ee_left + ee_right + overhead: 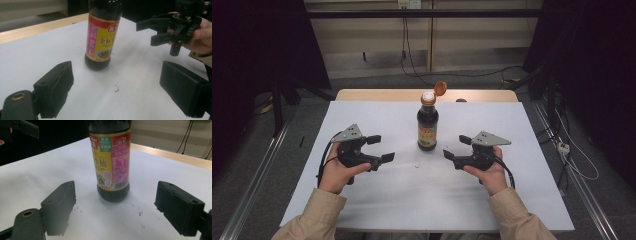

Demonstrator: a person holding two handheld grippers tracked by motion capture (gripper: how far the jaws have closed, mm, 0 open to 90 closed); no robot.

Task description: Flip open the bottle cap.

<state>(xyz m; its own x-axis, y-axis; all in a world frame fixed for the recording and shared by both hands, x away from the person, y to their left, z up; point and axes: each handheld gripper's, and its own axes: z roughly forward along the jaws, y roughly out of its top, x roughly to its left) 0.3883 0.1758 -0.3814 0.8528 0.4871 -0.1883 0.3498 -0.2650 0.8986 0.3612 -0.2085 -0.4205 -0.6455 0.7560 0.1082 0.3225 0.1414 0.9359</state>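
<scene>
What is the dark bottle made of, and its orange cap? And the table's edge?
The bottle looks like shiny clear plastic or glass holding dark sauce; it glints, so I cannot tell which. Its label looks like glossy printed film. The flipped-open cap looks like smooth orange plastic. The table edge looks like pale wood.

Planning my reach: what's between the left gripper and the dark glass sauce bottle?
Only bare white table cover lies between the open left gripper and the dark glass sauce bottle, per the left gripper view.

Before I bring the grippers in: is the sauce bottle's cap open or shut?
Open. In the high view the orange flip cap is hinged back and tilted off to one side of the bottle, leaving the pale spout uncovered.
</scene>
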